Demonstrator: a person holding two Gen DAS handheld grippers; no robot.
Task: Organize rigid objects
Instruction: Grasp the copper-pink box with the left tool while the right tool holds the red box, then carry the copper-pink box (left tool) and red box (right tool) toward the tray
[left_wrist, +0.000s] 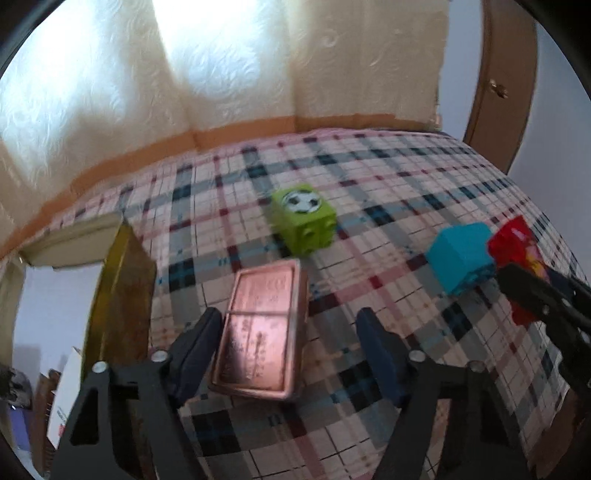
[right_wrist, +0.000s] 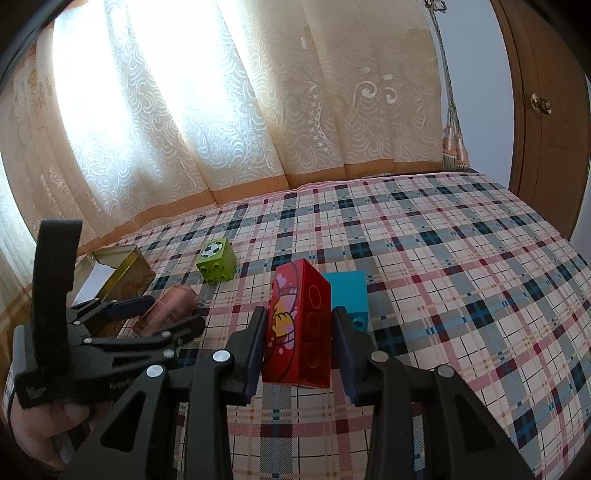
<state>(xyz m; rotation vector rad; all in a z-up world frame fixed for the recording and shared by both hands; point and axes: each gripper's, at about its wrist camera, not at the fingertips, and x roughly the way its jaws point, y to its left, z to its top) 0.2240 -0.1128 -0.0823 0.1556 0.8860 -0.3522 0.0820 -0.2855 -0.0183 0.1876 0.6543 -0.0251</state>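
My left gripper (left_wrist: 291, 343) is open around a pink-copper metal tin (left_wrist: 258, 328) lying on the plaid bedspread; its left finger is close to the tin's side, its right finger stands apart. My right gripper (right_wrist: 299, 343) is shut on a tall red toy block (right_wrist: 301, 328) with a cartoon picture. A blue block (right_wrist: 349, 295) sits just behind the red one; it also shows in the left wrist view (left_wrist: 461, 254). A green block with a football print (left_wrist: 304, 218) lies farther back. The left gripper and tin (right_wrist: 166, 306) show at the left of the right wrist view.
An open gold tin box (right_wrist: 122, 273) with its lid raised sits at the bed's left edge, also in the left wrist view (left_wrist: 122, 291). Cream curtains (right_wrist: 221, 110) hang behind the bed. A wooden door (right_wrist: 546, 129) stands at the right.
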